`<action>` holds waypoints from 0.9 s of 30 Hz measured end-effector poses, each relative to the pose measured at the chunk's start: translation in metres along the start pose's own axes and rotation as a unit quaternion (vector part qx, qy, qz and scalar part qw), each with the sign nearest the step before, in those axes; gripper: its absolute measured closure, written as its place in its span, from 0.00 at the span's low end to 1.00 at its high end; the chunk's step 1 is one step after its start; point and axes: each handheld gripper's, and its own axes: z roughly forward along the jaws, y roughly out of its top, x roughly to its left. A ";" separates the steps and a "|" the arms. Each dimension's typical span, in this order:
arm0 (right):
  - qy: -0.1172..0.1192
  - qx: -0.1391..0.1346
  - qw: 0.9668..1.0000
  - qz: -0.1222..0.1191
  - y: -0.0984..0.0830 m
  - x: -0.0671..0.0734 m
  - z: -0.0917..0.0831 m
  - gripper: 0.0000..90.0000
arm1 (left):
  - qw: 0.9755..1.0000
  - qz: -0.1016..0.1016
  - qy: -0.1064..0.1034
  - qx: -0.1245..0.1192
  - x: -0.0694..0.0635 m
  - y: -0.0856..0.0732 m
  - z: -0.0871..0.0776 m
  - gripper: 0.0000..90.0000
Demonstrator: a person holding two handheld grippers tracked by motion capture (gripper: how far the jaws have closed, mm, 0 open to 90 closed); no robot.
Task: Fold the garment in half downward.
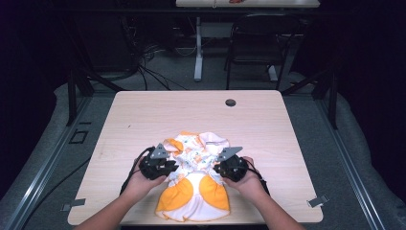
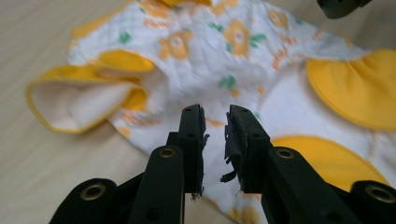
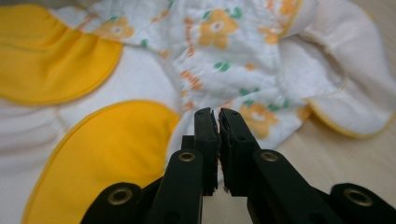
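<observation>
A small garment (image 1: 194, 179), white with orange flowers and yellow round patches, lies crumpled on the near half of the wooden table (image 1: 143, 115). My left gripper (image 1: 174, 167) is at the garment's left edge. In the left gripper view its jaws (image 2: 215, 116) stand a little apart over the flowered cloth (image 2: 224, 56), with nothing between them. My right gripper (image 1: 216, 167) is at the garment's right edge. In the right gripper view its jaws (image 3: 218, 114) are pressed together just above the cloth (image 3: 224, 51), beside a yellow patch (image 3: 116, 140). I see no cloth pinched between them.
A round cable hole (image 1: 230, 102) sits near the table's far edge. Behind the table stand a black chair (image 1: 258, 43) and another table's leg (image 1: 198, 48), with cables on the floor. Tape marks (image 1: 317, 201) lie at the near corners.
</observation>
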 end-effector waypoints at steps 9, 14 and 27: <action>-0.007 0.005 1.000 0.030 0.031 -0.036 0.028 0.95 | 0.999 -0.031 0.023 -0.016 0.030 0.025 0.027 0.82; 0.001 0.022 0.999 0.027 0.031 -0.038 0.048 0.95 | 0.999 -0.023 0.030 0.019 0.029 0.019 0.045 0.84; 0.024 0.035 0.999 0.016 0.021 -0.024 0.054 0.99 | 0.999 -0.020 0.006 0.049 0.023 0.001 0.048 0.86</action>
